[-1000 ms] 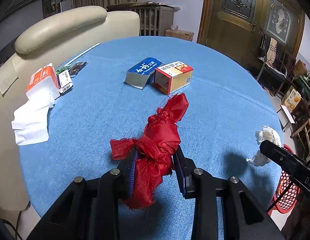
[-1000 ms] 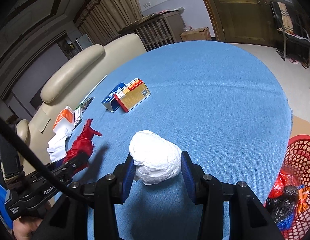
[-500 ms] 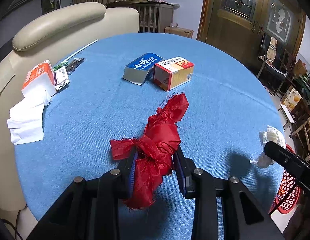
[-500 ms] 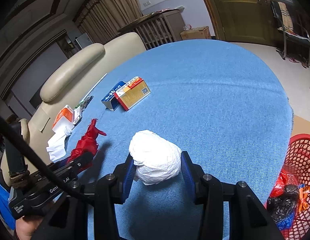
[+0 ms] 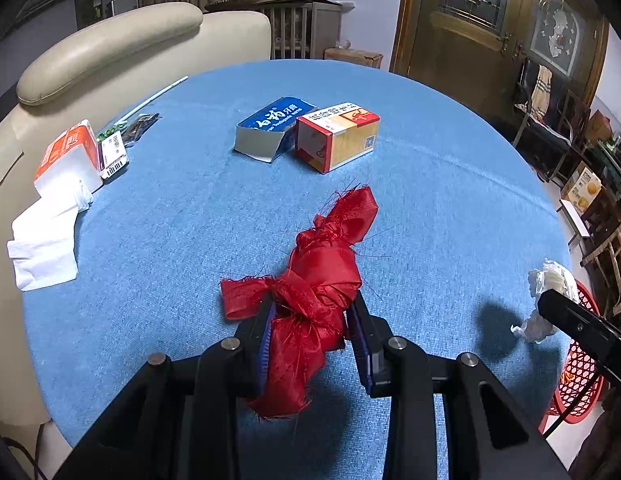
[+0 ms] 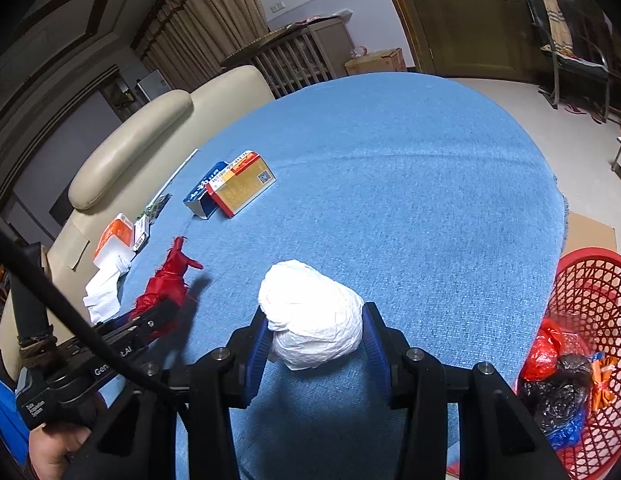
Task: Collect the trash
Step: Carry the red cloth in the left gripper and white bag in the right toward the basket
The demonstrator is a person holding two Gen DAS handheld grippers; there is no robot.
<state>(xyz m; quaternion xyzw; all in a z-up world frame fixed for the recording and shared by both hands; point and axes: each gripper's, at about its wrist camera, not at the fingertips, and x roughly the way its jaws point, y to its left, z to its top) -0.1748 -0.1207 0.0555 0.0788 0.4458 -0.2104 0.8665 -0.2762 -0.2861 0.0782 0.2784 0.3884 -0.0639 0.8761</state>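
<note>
Left gripper (image 5: 312, 320) clamped on knotted red cloth (image 5: 318, 284), frame centre. Right gripper (image 6: 314, 328) clamped on white paper wad (image 6: 310, 316). Red basket (image 6: 590, 280) lower right: swing over rim before releasing. Cartons (image 5: 306, 132) upper centre remain.

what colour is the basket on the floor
Red basket, lattice-patterned; the right wrist view shows it best.

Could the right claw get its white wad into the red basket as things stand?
Probably yes. The right claw is shut on the white wad, and the red basket stands open-topped just off the table's edge on that side, nothing between them.
</note>
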